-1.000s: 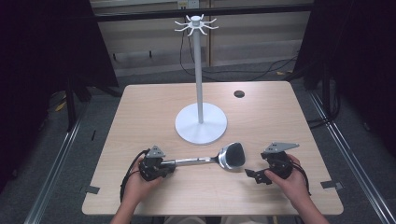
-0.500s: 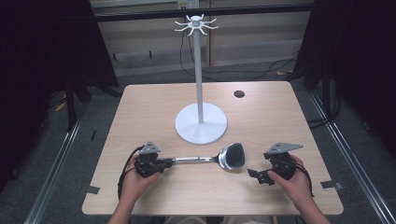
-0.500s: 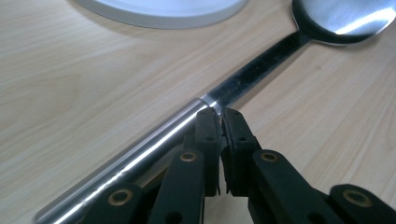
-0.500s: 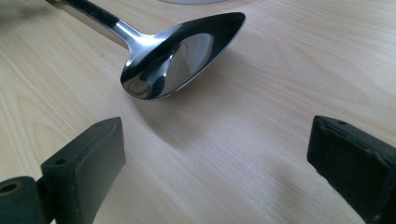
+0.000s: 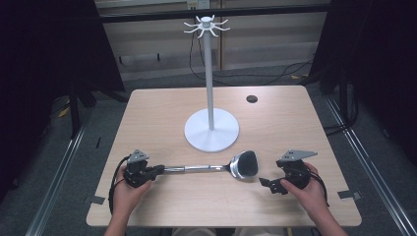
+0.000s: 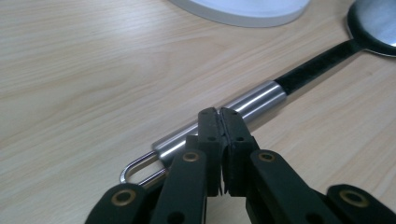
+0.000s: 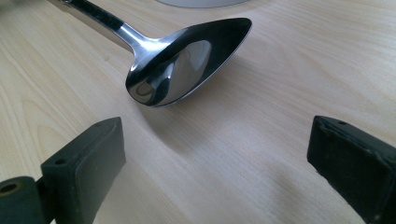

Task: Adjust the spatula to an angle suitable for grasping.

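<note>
The left gripper [image 6: 219, 116] has its jaws pressed together just beside the ladle [image 5: 216, 168] handle, gripping nothing. The right gripper [image 7: 224, 154] gapes wide short of the bowl. Reopen the left squarely astride the handle before lifting.

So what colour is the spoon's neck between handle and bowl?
Black, clearest in the left gripper view: spoon.

Your desk [image 5: 162, 113] is pale wood. Directly on it you have a white stand [image 5: 211, 130] at centre and a steel ladle [image 5: 231, 166] lying flat just before the stand's base.
</note>
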The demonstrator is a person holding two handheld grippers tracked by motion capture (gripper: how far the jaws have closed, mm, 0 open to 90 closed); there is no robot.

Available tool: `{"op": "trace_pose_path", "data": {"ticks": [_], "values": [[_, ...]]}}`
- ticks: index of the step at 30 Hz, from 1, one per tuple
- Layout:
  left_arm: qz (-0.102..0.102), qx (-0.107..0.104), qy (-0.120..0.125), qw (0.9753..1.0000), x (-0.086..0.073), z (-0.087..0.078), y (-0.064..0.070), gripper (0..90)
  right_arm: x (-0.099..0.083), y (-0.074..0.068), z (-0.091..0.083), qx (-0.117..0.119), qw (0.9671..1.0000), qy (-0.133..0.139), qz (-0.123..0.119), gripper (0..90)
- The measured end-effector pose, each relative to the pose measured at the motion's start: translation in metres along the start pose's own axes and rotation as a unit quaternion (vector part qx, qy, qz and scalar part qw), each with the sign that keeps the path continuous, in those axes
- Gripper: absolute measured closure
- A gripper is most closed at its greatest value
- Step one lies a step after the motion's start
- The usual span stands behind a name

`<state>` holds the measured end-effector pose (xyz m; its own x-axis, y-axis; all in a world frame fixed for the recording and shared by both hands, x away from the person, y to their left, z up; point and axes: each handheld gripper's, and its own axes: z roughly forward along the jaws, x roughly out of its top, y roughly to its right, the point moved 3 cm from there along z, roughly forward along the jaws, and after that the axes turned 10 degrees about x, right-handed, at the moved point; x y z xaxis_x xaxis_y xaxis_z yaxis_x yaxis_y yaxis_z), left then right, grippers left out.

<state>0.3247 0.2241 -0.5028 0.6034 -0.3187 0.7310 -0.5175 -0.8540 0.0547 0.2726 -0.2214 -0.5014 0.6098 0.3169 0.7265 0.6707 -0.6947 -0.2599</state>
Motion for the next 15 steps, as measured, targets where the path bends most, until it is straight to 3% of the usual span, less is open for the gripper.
{"op": "trace_pose_path", "data": {"ticks": [8, 15], "values": [[-0.009, 0.033, -0.003, 0.9994, -0.006, -0.004, -0.015, 88.7, 0.003, -0.001, 0.002, 0.003, 1.0, 0.004, -0.004, 3.9], [-0.018, 0.049, -0.002, 0.9986, -0.01, -0.002, -0.023, 88.8, 0.003, -0.003, 0.004, 0.007, 0.9999, 0.002, -0.008, 3.9]]}}
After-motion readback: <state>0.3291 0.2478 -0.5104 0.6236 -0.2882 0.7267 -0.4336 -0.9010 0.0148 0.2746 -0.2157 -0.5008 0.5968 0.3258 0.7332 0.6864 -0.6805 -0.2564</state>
